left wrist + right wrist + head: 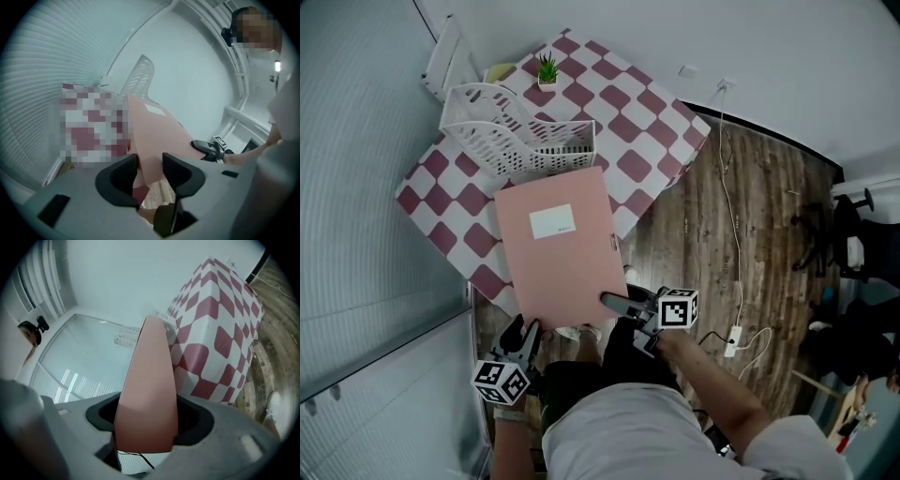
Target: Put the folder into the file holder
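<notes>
Left gripper (523, 330) and right gripper (619, 307) each pinch the folder (562, 258) at its near edge; it is not yet in the file holder (508, 141).

The person wears a light grey short-sleeved shirt (647, 431), dark trousers (581, 375) and pale shoes (569, 333). The left gripper (523, 330) and the right gripper (614, 302) each have a smooth grey moulded body, thick black jaws with rounded pads, and a white cube (678, 307) printed with black square markers. A thin black wire (140, 459) shows below the right gripper's jaws.
</notes>
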